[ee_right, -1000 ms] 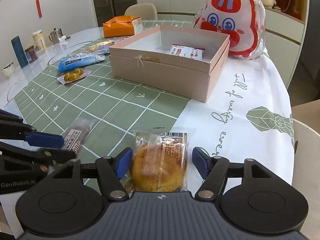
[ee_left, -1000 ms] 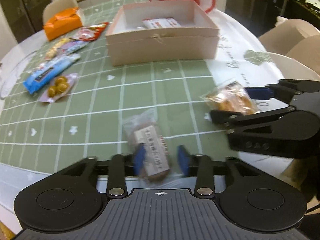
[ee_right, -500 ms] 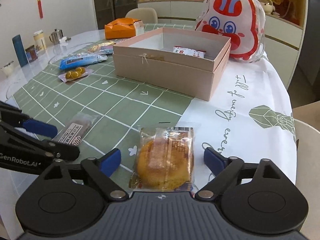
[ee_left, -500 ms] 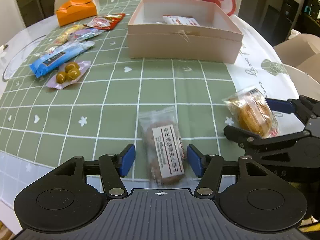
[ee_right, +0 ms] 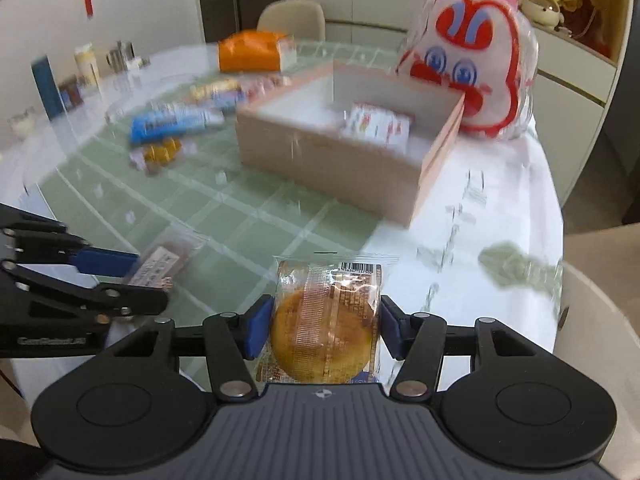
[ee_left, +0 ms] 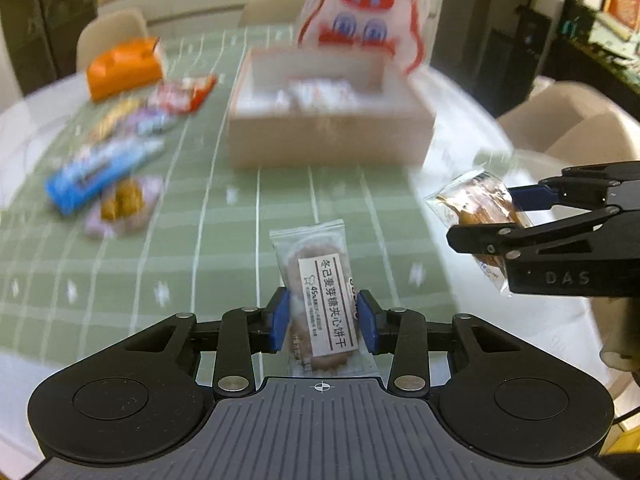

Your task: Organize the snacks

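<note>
Spanning most of both views, a round table (ee_right: 500, 240) under a green grid cloth (ee_left: 200, 216) carries everything; background heavily motion-blurred.

Rabbit-face bag (ee_right: 468, 68), red and white, stands touching the far side of the box.

Open pink cardboard box (ee_right: 340, 156) near table centre; one red-and-white packet (ee_right: 376, 124) lies inside.

Orange pack (ee_left: 120, 68) at the far left. Loose snacks lie in a row left of the box: blue wrapper (ee_left: 96, 172), a small pack of yellow pieces (ee_left: 120, 200) beside it. Others too blurred to name.

Right gripper (ee_right: 324, 324): jaws closing, half-wide, blue pads pressed on both edges of a clear-wrapped round golden cake (ee_right: 324, 320). In the left view the cake (ee_left: 476, 204) hangs clear of the cloth.

Left gripper (ee_left: 322, 320): jaws closing, narrower, pads clamped on a biscuit packet (ee_left: 320, 292) with a white printed label, its top end sticking out forward, tilted slightly left.
</note>
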